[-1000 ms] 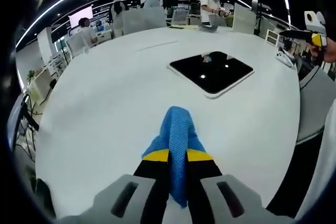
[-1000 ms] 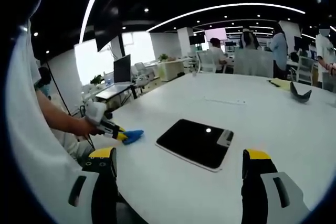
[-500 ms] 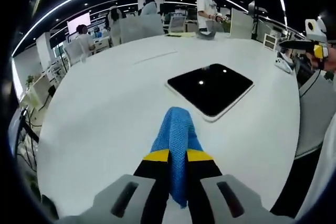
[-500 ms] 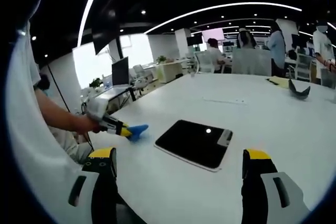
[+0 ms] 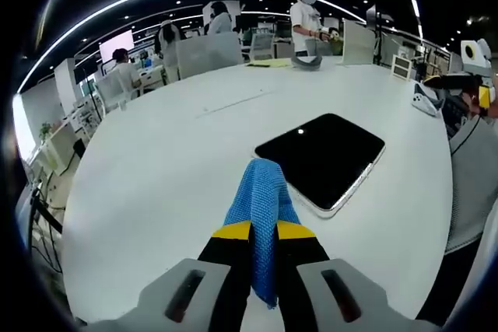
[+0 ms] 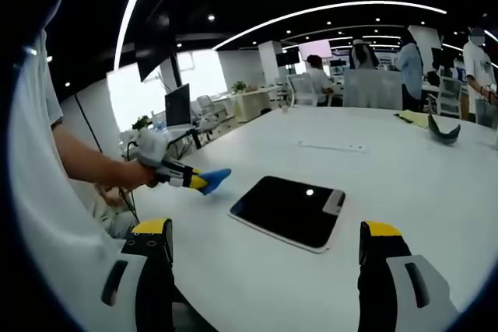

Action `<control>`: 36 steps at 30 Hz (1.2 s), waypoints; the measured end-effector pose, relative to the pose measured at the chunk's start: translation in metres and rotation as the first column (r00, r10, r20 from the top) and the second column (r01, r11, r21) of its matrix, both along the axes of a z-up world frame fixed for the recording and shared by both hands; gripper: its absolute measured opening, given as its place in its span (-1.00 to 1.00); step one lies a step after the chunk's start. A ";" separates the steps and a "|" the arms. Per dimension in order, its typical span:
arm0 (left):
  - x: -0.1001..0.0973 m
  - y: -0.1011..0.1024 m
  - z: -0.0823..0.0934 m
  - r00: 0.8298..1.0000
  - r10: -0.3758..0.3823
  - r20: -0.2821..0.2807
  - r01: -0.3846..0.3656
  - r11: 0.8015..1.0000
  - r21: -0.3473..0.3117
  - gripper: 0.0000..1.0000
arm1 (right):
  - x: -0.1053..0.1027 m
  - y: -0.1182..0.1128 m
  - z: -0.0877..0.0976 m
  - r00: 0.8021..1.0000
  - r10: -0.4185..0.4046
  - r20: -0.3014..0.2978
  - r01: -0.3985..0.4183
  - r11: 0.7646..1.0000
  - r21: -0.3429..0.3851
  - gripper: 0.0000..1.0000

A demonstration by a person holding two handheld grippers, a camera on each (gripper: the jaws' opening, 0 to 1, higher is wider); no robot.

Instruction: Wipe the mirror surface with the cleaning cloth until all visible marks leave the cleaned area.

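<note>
1. The white worktop (image 5: 156, 184) spreads ahead of both grippers; its near edge is cut off by the bottom of each view, and its far end runs toward a blurred office with seated and standing people too small to make out
2. The mirror (image 5: 323, 157) lies flat on the worktop, just ahead and to the right of the left gripper (image 5: 264, 232); in the right gripper view it (image 6: 288, 210) sits ahead, between that gripper's two jaws. Its surface looks dark with a small bright ceiling reflection, and any marks on it cannot be told
3. The left gripper is clamped on the blue cleaning cloth (image 5: 261, 207), which rises from between its jaws; the cloth's lower end hangs down and is partly hidden between them. In the right gripper view the cloth (image 6: 214, 180) is above the worktop, near the mirror's left corner and apart from it
4. The right gripper (image 6: 264, 242) has its jaws spread wide with nothing between them; only their yellow-tipped ends show
</note>
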State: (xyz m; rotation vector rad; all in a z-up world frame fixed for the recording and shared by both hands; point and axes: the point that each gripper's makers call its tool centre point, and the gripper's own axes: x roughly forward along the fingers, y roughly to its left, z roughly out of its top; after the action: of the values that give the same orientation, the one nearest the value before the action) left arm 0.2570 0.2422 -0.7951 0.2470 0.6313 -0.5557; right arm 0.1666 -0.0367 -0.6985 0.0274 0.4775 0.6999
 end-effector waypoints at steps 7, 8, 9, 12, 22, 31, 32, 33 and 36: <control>0.020 -0.009 0.008 1.000 -0.021 0.023 0.021 1.000 0.001 -0.86 | 0.003 -0.004 0.001 1.000 -0.011 0.000 0.011 1.000 0.000 1.00; 0.022 -0.010 0.008 0.999 -0.022 0.025 0.022 1.000 0.000 -0.86 | 0.003 -0.004 0.002 1.000 -0.012 0.000 0.012 1.000 -0.001 1.00; 0.024 -0.011 0.008 0.999 -0.023 0.026 0.023 1.000 -0.001 -0.86 | 0.004 -0.005 0.001 1.000 -0.014 0.001 0.014 1.000 -0.002 1.00; 0.029 -0.014 0.007 0.999 -0.026 0.025 0.026 1.000 -0.002 -0.86 | 0.004 -0.006 0.002 1.000 -0.020 -0.002 0.020 1.000 -0.003 1.00; 0.045 -0.024 0.006 0.998 -0.051 0.029 0.051 0.999 -0.001 -0.86 | 0.009 -0.014 0.004 0.999 -0.042 -0.003 0.042 0.999 -0.008 1.00; 0.057 -0.033 0.004 0.997 -0.070 0.029 0.070 0.998 0.002 -0.86 | 0.012 -0.015 0.004 0.999 -0.047 -0.006 0.047 0.999 -0.021 1.00; 0.059 -0.033 0.004 0.997 -0.069 0.028 0.069 0.998 0.001 -0.86 | 0.012 -0.015 0.004 0.999 -0.047 -0.006 0.047 0.999 -0.022 1.00; 0.059 -0.034 0.004 0.997 -0.068 0.028 0.068 0.998 0.000 -0.86 | 0.013 -0.016 0.004 0.999 -0.048 -0.005 0.048 0.999 -0.021 1.00; 0.063 -0.035 0.004 0.997 -0.069 0.031 0.069 0.998 0.000 -0.86 | 0.016 -0.017 0.005 0.999 -0.051 -0.005 0.051 0.998 -0.022 1.00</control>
State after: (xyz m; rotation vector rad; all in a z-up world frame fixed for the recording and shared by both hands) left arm 0.3204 0.2069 -0.7908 0.2767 0.5942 -0.6172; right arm 0.1824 -0.0536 -0.6937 0.0209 0.4883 0.6445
